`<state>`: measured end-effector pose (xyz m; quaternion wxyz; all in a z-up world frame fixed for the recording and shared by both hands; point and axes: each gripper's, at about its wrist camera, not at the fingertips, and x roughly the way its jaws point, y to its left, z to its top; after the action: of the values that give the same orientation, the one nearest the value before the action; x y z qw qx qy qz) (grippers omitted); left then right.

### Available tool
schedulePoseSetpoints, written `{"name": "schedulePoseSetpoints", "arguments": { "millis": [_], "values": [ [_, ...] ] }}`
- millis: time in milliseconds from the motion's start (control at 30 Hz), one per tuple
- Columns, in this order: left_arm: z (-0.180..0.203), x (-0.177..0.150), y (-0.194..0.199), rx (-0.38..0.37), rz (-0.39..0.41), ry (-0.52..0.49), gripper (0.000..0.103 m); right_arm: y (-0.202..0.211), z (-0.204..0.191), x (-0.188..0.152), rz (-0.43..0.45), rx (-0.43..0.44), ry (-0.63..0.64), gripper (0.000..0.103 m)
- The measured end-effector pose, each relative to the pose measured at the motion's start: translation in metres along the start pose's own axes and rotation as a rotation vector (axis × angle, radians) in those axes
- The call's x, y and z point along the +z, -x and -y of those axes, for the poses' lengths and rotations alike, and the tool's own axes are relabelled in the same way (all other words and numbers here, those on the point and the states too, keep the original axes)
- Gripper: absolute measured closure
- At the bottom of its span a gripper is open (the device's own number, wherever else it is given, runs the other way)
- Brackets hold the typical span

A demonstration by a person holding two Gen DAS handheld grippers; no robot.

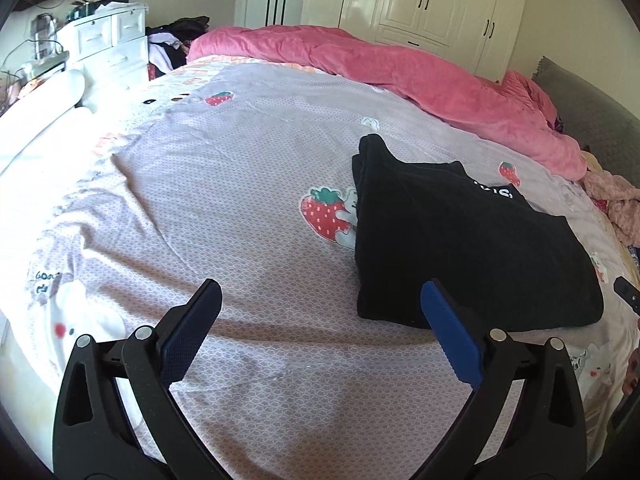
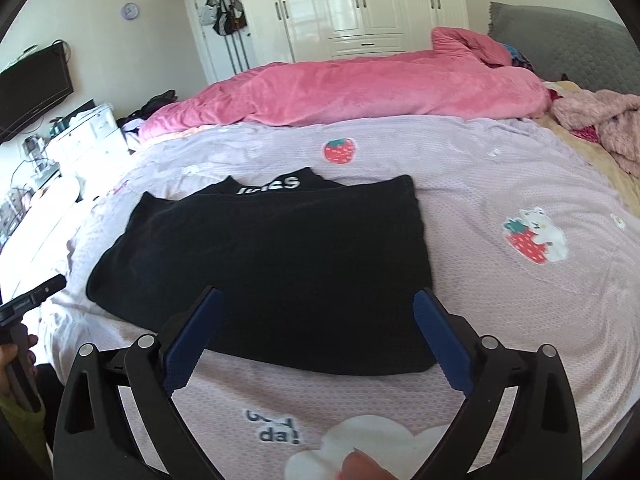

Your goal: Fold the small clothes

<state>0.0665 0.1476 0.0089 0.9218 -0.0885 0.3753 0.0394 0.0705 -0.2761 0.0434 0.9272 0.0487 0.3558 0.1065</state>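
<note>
A black garment with white lettering at its collar lies folded flat on the lilac strawberry-print sheet. My left gripper hovers open above the sheet, just left of the garment's near corner, with nothing between its blue pads. In the right wrist view the black garment fills the middle. My right gripper is open over its near edge and not touching the cloth. A part of the left gripper shows at the left edge of that view, held by a hand.
A pink quilt is bunched along the far side of the bed. Fluffy pink clothes lie at the right by the grey headboard. White drawers and a TV stand to the left, wardrobes behind.
</note>
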Motion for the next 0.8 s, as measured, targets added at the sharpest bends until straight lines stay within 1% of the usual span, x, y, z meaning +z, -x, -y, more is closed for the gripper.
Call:
{"name": "schedulePoseSetpoints", "arguments": {
  "millis": [167, 500, 800],
  "values": [
    [-0.006, 0.0, 0.003, 0.019, 0.009, 0.011, 0.01, -0.007, -0.036, 0.004, 0.001, 0.061, 0.063, 0.007],
    [-0.021, 0.001, 0.008, 0.056, 0.032, 0.037, 0.01, -0.021, -0.105, 0.009, -0.005, 0.157, 0.198, 0.007],
    [-0.035, 0.002, 0.005, 0.076, 0.033, 0.07, 0.01, -0.046, -0.159, 0.001, -0.047, 0.198, 0.314, 0.007]
  ]
}}
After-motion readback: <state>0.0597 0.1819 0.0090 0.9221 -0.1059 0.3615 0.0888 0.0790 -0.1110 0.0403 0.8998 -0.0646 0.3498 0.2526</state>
